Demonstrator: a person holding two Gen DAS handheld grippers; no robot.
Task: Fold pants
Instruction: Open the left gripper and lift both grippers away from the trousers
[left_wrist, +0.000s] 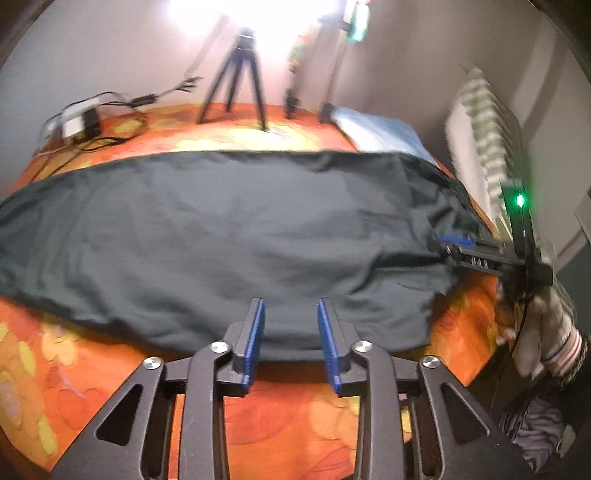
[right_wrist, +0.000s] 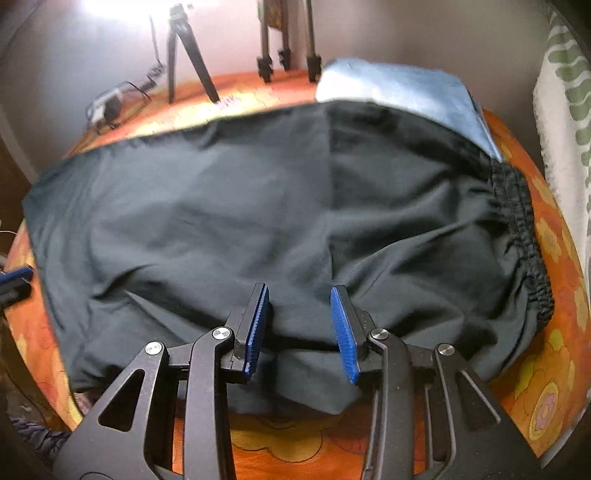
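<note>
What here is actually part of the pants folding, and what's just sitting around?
Part of the job:
- pants, spread flat on the orange cover
- left gripper, open at the pants' near edge
- right gripper, open over the pants' near edge

Just lying about:
- tripod
- cables
- blue cloth

We lose the pants (left_wrist: 221, 229) past the left wrist view's left edge. Beyond them, glare washes out the tripod (left_wrist: 240, 74) top, and the cabled box (left_wrist: 79, 123) looks like a charger, perhaps.
</note>
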